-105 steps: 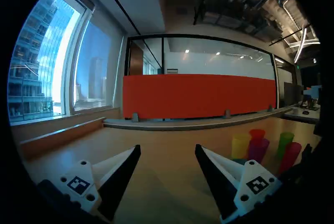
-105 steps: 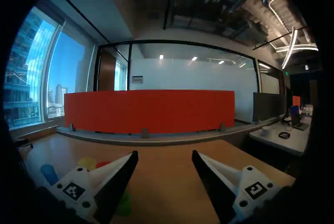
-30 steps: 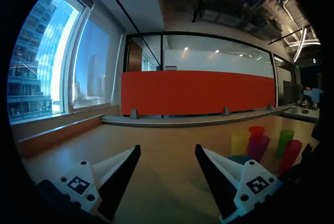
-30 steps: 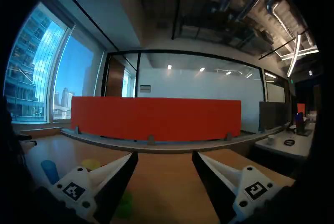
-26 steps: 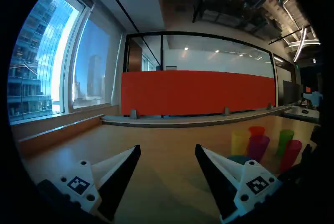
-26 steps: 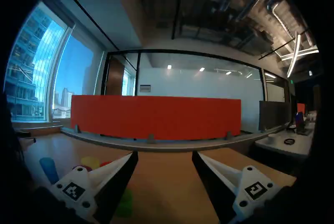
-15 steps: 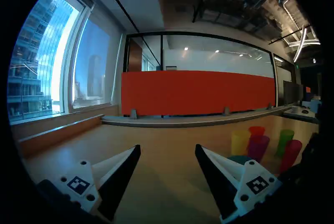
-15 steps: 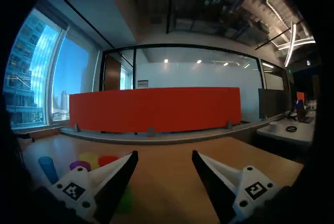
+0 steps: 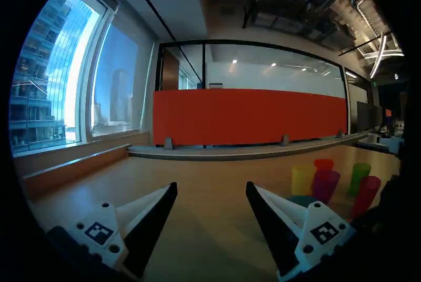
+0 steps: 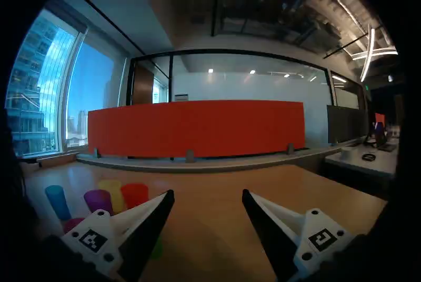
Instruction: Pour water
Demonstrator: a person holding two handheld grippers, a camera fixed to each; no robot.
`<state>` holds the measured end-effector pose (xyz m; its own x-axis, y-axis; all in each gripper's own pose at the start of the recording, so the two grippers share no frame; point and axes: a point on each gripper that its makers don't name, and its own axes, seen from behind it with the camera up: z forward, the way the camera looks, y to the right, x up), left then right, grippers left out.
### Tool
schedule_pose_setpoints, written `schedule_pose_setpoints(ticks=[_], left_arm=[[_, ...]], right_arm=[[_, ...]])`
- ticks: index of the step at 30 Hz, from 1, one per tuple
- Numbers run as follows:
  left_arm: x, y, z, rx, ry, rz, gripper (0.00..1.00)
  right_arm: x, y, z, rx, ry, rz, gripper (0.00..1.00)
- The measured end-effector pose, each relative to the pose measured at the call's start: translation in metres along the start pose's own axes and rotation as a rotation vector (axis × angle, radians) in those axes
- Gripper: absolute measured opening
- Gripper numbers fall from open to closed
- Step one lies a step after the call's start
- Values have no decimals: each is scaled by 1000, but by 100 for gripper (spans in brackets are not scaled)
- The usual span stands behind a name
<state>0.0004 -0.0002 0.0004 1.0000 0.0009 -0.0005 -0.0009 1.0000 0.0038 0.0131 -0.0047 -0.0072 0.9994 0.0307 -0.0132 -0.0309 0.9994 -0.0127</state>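
Observation:
Several coloured plastic cups stand on a wooden table. In the left gripper view, a yellow cup (image 9: 302, 179), a red cup (image 9: 323, 164), a purple cup (image 9: 326, 186), a green cup (image 9: 359, 178) and a pink cup (image 9: 367, 195) cluster to the right of my left gripper (image 9: 210, 191), which is open over bare table (image 9: 205, 219). In the right gripper view, a blue cup (image 10: 57, 201), a purple cup (image 10: 97, 201), a yellow cup (image 10: 111, 191) and a red cup (image 10: 134, 194) stand at the lower left, partly behind the left finger. My right gripper (image 10: 207, 198) is open and holds nothing.
An orange divider panel (image 9: 247, 117) runs along the far edge of the table. Tall windows (image 9: 58, 87) line the left side. Another desk (image 10: 363, 163) with small items stands at the right. A green cup (image 10: 157, 248) peeks out under the left finger.
The right gripper has tilted down and moved, so the cups now stand higher and fuller in its view. The left gripper has stayed nearly still.

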Motion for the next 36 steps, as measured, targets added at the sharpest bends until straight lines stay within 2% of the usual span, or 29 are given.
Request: schedule_pose_setpoints(ticks=[14, 36], left_arm=[[0, 1, 1, 0, 0, 0, 97], [0, 1, 1, 0, 0, 0, 97]], right_arm=[[-13, 7, 6, -10, -17, -28, 100], [-12, 7, 0, -9, -12, -32, 100]])
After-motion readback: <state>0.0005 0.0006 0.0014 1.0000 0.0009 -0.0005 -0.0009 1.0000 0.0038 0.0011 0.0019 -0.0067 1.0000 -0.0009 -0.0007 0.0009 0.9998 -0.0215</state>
